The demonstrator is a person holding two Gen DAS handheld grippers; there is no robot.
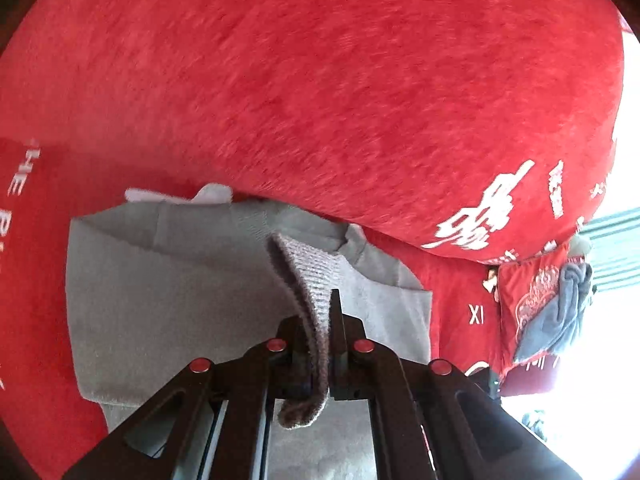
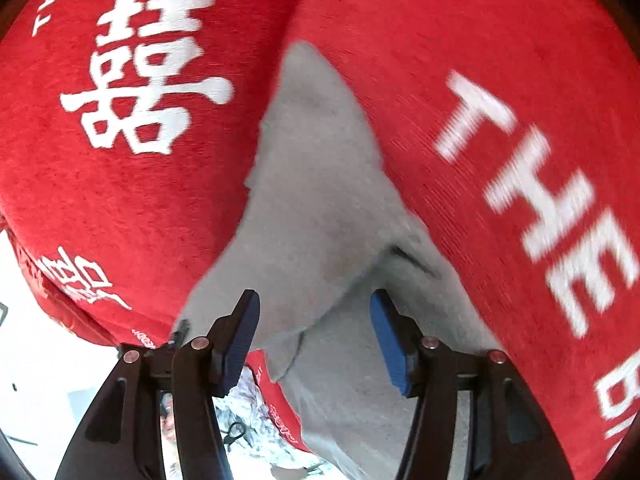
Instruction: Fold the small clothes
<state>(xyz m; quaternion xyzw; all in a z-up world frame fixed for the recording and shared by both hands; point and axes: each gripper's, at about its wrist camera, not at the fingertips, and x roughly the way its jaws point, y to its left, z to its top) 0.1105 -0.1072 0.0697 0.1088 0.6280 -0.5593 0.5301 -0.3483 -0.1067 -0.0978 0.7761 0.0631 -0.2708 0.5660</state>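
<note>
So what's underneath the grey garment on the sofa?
The grey garment lies on a red printed cover that shows all around it. The left tongs pinch its ribbed edge. Anything beneath the garment itself is hidden.

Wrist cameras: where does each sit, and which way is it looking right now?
Left wrist: on the left gripper, looking along fingers shut on the grey garment's ribbed edge, red cover beyond.
Right wrist: on the right gripper, fingers open over the grey garment.
Shared: grey garment and red cover.

Red cushion back [image 1: 320, 80] walling the far side, grey garment [image 1: 160, 300] ahead (seat-level), open room rightward
</note>
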